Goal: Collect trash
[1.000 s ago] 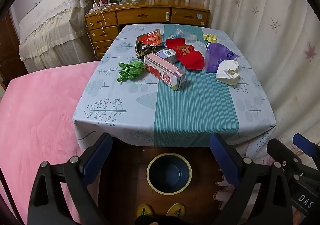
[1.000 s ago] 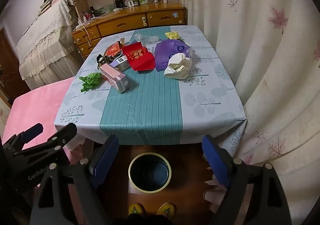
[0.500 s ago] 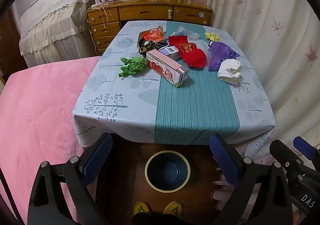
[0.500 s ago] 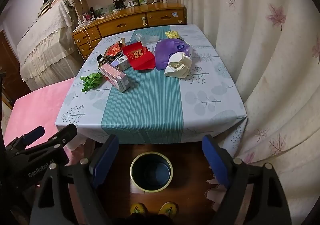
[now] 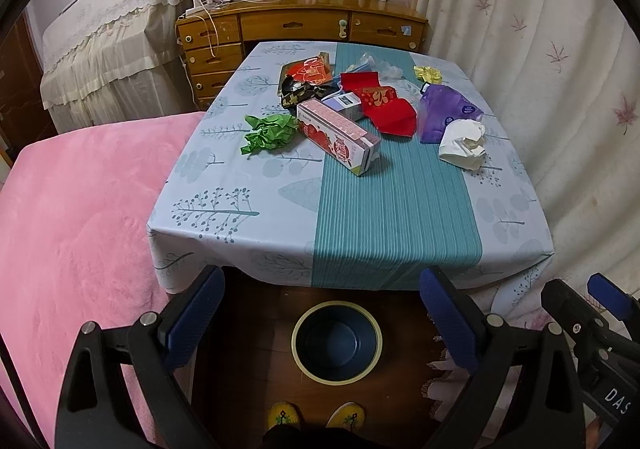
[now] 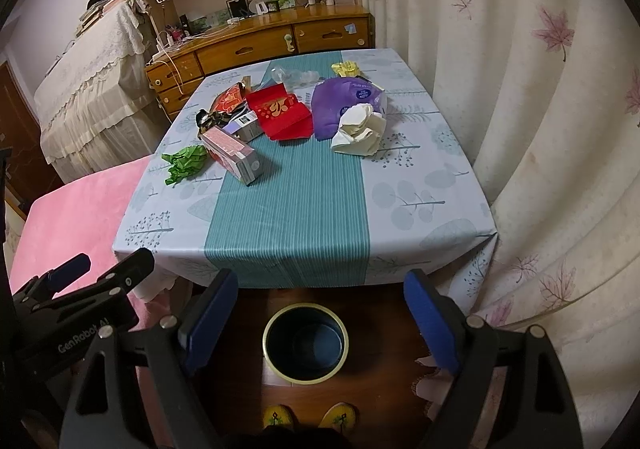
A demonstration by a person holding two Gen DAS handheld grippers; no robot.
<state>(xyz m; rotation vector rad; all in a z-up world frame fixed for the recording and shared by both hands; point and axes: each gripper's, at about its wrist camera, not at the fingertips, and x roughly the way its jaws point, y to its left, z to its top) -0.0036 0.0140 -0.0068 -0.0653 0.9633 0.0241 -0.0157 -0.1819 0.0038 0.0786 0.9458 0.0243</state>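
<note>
A: Where is the trash?
B: It is all at the far half of the cloth-covered desk (image 5: 248, 185). There is a crumpled green paper wad (image 5: 269, 132), a long pink printed carton (image 5: 338, 135) just right of it, a folded red paper envelope (image 5: 382, 105), a purple plastic bag (image 5: 446, 113) and a crumpled white tissue wad (image 5: 462, 143) at the bag's near edge.

A: And the bin?
B: The dark blue round bin with a yellow rim (image 5: 336, 341) stands on the floor at the desk's near edge, between the tips of each pair of fingers in both views.

A: How do the fingers stand?
B: The left gripper (image 5: 322, 315) has its blue-padded fingers (image 5: 192, 319) spread wide with nothing held. The right gripper (image 6: 320, 319) is likewise wide apart and empty-handed. Both hang low in front of the desk, well apart from the trash.

A: Anything else near?
B: Two yellow slippers (image 6: 310, 415) show below the bin.
</note>
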